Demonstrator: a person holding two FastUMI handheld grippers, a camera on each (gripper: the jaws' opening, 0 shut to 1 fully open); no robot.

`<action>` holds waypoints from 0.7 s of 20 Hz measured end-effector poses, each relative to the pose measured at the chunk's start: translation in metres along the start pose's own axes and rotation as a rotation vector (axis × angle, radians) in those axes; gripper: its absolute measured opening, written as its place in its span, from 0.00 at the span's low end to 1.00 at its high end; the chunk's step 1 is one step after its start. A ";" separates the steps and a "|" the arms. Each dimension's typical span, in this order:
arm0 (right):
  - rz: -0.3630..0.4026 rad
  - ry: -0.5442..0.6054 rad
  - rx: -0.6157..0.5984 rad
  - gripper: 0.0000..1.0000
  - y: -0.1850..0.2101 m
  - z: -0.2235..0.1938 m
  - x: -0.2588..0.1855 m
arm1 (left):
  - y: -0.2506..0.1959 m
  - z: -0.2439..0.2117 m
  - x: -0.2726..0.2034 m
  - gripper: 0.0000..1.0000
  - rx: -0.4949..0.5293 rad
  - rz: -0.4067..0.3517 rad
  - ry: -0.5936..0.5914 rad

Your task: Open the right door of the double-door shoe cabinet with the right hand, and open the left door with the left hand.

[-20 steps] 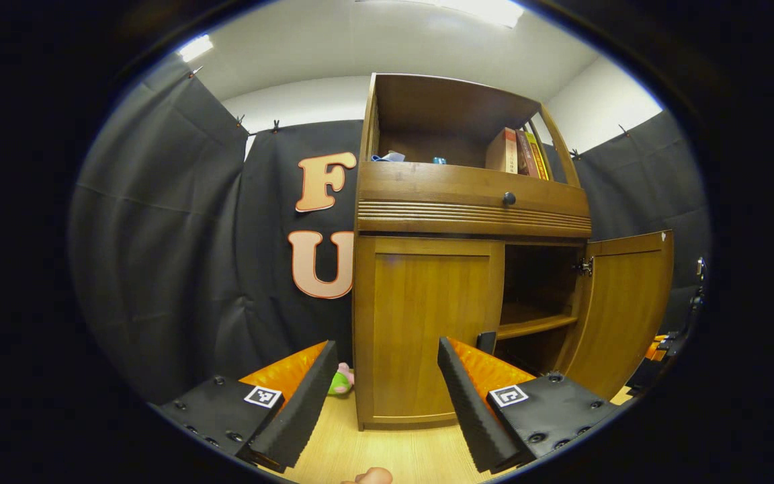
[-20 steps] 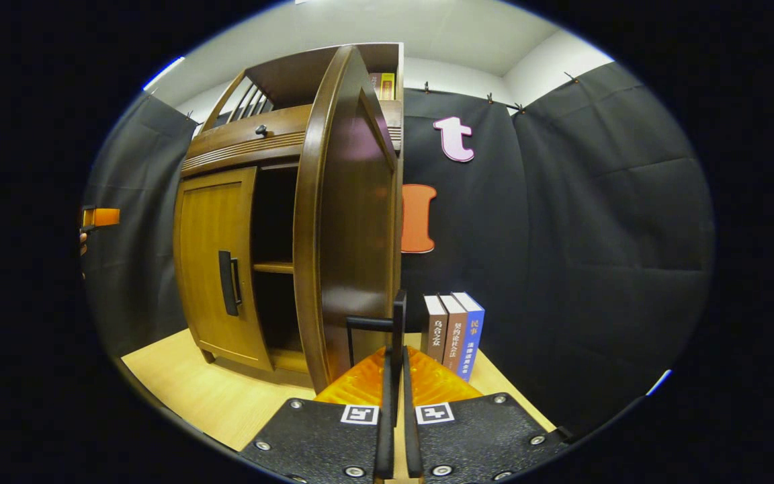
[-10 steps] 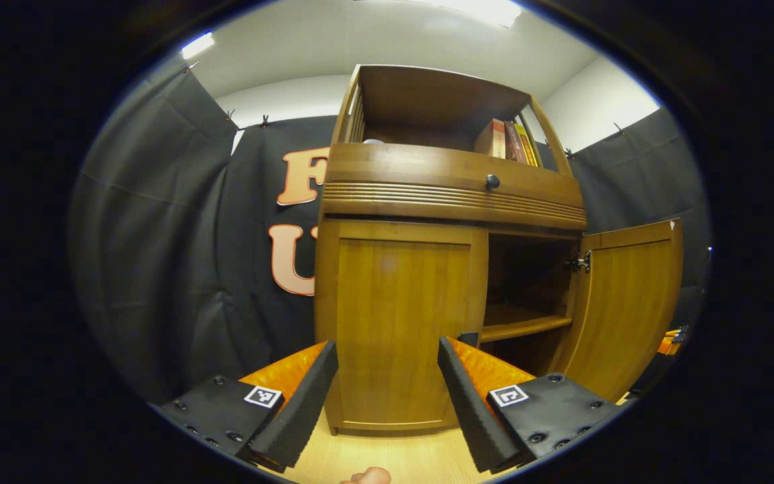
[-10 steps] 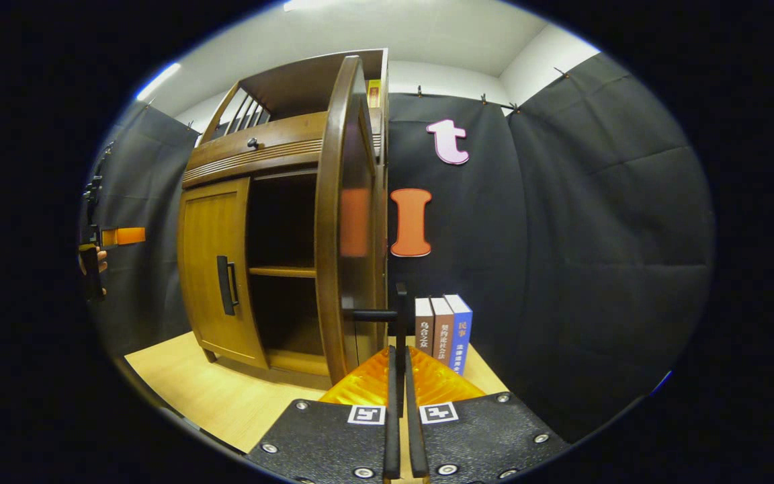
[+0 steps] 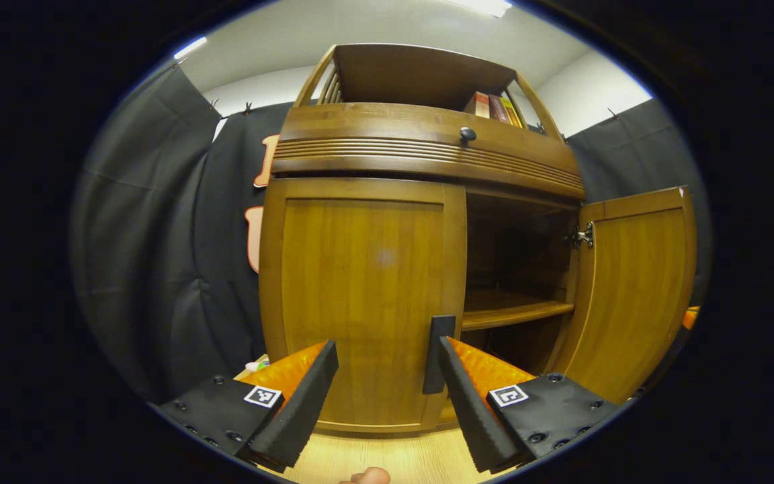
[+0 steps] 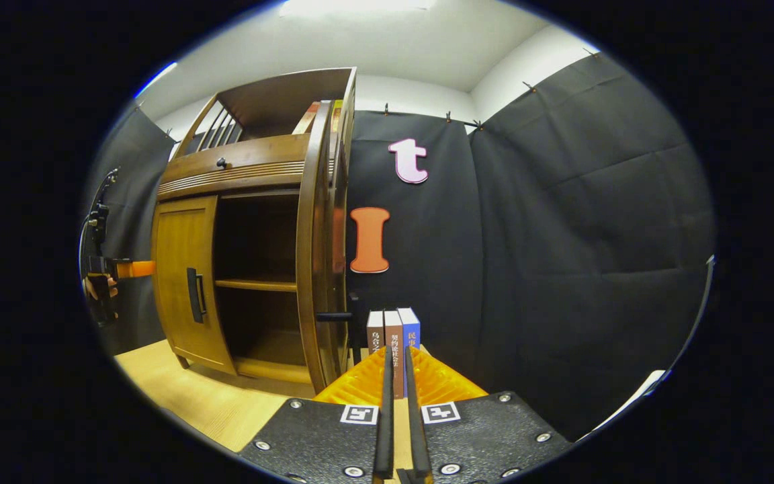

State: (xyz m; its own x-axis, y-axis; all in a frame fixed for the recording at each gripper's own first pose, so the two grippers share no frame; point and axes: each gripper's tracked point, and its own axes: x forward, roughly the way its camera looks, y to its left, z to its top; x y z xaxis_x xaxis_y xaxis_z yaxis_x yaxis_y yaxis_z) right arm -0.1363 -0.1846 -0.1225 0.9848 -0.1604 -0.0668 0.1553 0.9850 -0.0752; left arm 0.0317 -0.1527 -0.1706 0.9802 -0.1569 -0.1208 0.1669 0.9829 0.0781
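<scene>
Up close, left tool [image 5: 387, 366] spread before shut left door [image 5: 360, 296]; right tool [image 6: 397, 383] pressed together, right door [image 6: 316, 249] open.

three books [image 6: 394, 343] stand upright on the wooden floor [image 6: 179, 396] against the black cloth wall [image 6: 562, 255].

One cabinet [image 5: 427, 148], two doors, three books [image 6: 394, 339] standing on the floor, two claws.

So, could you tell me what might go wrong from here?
The left door's handle sits right by one finger of the open left gripper, not centred between them, so closing now may clip or miss it. The open right door stands close to the books on the floor; swinging it wider might knock them.
</scene>
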 end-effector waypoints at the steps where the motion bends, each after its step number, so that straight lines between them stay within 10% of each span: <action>1: -0.012 -0.005 0.001 0.10 -0.002 0.003 -0.001 | -0.007 -0.005 0.005 0.95 0.005 -0.009 0.002; 2: -0.017 -0.012 0.010 0.23 -0.003 0.004 -0.001 | -0.013 -0.010 0.012 0.95 0.009 -0.017 0.007; 10: -0.074 -0.046 0.016 0.40 -0.014 0.013 -0.006 | -0.042 -0.048 0.063 0.96 -0.008 -0.054 0.077; 14: -0.096 -0.050 0.020 0.79 -0.021 0.013 -0.010 | -0.046 -0.061 0.079 0.97 0.002 -0.054 0.096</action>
State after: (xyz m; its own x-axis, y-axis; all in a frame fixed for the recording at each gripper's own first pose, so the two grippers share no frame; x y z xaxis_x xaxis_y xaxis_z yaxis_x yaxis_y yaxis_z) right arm -0.1485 -0.2031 -0.1074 0.9680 -0.2509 -0.0107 0.2499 0.9665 -0.0586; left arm 0.0945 -0.2045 -0.2441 0.9553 -0.1991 -0.2187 0.2192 0.9731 0.0713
